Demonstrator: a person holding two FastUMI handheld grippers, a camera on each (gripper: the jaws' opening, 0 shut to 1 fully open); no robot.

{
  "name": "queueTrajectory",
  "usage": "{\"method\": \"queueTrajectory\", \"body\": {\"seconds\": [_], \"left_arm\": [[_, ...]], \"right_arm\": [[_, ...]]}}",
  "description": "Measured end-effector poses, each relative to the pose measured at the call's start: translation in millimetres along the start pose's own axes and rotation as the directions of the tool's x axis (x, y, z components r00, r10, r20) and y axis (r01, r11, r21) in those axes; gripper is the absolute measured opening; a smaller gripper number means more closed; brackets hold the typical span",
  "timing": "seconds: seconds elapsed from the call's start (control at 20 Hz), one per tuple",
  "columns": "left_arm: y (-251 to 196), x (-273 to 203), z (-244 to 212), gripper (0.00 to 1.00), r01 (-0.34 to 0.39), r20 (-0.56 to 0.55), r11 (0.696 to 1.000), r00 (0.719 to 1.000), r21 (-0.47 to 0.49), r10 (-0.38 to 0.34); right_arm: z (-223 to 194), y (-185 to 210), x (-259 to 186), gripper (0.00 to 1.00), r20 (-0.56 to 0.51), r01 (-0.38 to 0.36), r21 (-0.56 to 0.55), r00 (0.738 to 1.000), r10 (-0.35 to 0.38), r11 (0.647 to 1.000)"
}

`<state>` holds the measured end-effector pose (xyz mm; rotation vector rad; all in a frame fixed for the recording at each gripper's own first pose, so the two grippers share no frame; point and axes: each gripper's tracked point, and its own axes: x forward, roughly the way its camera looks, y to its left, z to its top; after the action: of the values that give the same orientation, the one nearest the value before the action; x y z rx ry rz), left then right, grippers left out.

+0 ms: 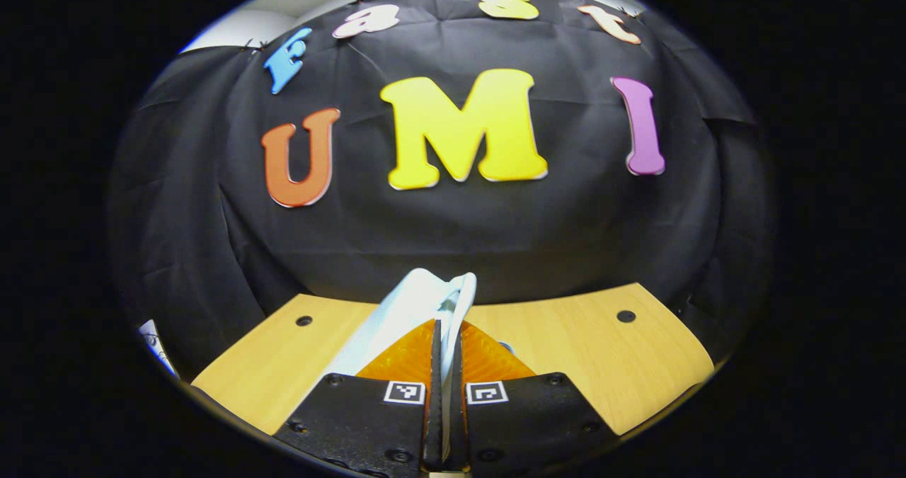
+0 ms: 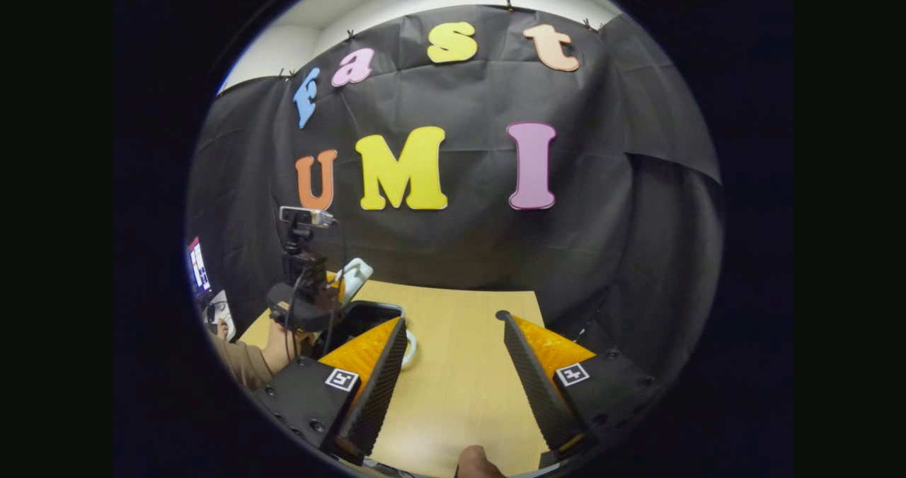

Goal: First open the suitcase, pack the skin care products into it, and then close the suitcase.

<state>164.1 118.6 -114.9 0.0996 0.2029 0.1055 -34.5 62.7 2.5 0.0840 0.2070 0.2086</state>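
Left gripper (image 1: pixel 446 365): fingers clamped on a pale skin care tube (image 1: pixel 417 301), raised over the wooden table (image 1: pixel 601 365). Right gripper (image 2: pixel 453 365): fingers spread wide, holding nothing. Farther off, the dark suitcase (image 2: pixel 368 316) appears open. Judged status: packing under way; closing remains.

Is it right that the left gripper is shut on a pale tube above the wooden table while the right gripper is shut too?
Not quite: the right gripper is open, its jaws spread wide over the wooden table in the right gripper view. The left gripper is indeed shut on the pale tube.
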Motion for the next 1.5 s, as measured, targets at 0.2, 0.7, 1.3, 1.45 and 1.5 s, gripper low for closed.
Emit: {"method": "queueTrajectory", "body": {"seconds": [0.2,0.7,1.3,1.45,1.5], "left_arm": [[-58.1,13.2,-49.1,0.07,0.054,-0.086,0.994,0.995,0.091,-0.046],[-100.2,27.0,-116.6,0.08,0.072,-0.207,0.982,0.978,0.176,-0.035],[-91.4,-25.0,-60.8,0.98,0.153,-0.186,0.988,0.970,-0.021,-0.154],[-39.9,-57.4,-9.9,0.99,0.105,-0.087,0.993,0.990,-0.050,-0.110],[-15.2,-68.0,7.7,0.99,0.084,-0.051,0.995,0.995,-0.053,-0.086]], "right_arm": [[-15.2,-33.0,-4.0,0.82,-0.037,0.046,0.024,0.998,-0.045,0.999],[-46.0,-104.6,-3.5,0.82,-0.122,0.177,0.059,0.978,-0.169,0.982],[-2.6,-73.4,24.8,0.78,-0.030,0.210,0.139,0.978,-0.208,0.968],[6.1,-45.0,38.1,0.82,0.001,0.209,0.136,0.978,-0.211,0.968],[9.8,-31.1,43.0,0.82,0.015,0.206,0.125,0.978,-0.209,0.971]]}}
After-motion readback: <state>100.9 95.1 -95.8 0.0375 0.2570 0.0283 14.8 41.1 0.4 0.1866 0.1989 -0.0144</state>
